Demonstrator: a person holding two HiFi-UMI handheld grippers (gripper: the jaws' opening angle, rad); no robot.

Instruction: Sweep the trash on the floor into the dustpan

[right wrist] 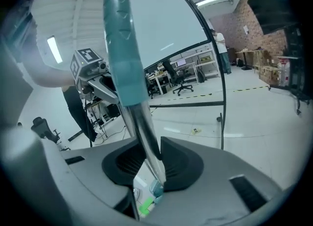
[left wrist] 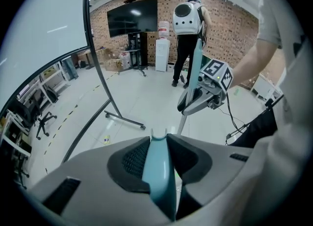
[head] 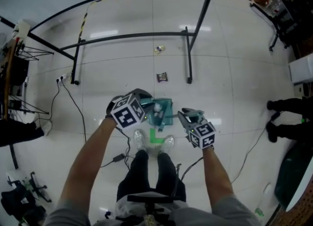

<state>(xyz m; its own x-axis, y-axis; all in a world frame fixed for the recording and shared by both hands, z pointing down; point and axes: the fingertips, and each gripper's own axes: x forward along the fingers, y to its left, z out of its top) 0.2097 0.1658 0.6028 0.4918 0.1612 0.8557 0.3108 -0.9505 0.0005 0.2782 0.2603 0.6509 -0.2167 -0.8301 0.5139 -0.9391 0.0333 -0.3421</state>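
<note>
Cleaning in progress: a person stands over a teal dustpan (head: 165,106), held low at the white floor (head: 234,73). It sits at the centre of the head view, just above the shoes (head: 140,140) and a strip of green tape (head: 155,137). The left hand-held gripper (head: 145,106) has its jaws closed on the flat teal dustpan handle (left wrist: 159,171). The handle's long axis runs straight out between the pads, from the bottom centre of the left gripper view to a forked tip at mid-frame. The right hand-held gripper (head: 186,116) is clamped on the broom handle (right wrist: 128,73), a metal shaft with a teal sleeve. It slants from the broom head (right wrist: 155,189) at lower centre of the right gripper view up to the top left. Two pieces of trash lie higher in the head view, apart from the dustpan: a dark wrapper (head: 162,77) and, farther up, a pale scrap (head: 158,49). Both are near the feet of a black frame (head: 195,29). Their print is too small to read. The cubes (head: 128,113) on the grippers carry black-and-white square markers.
</note>
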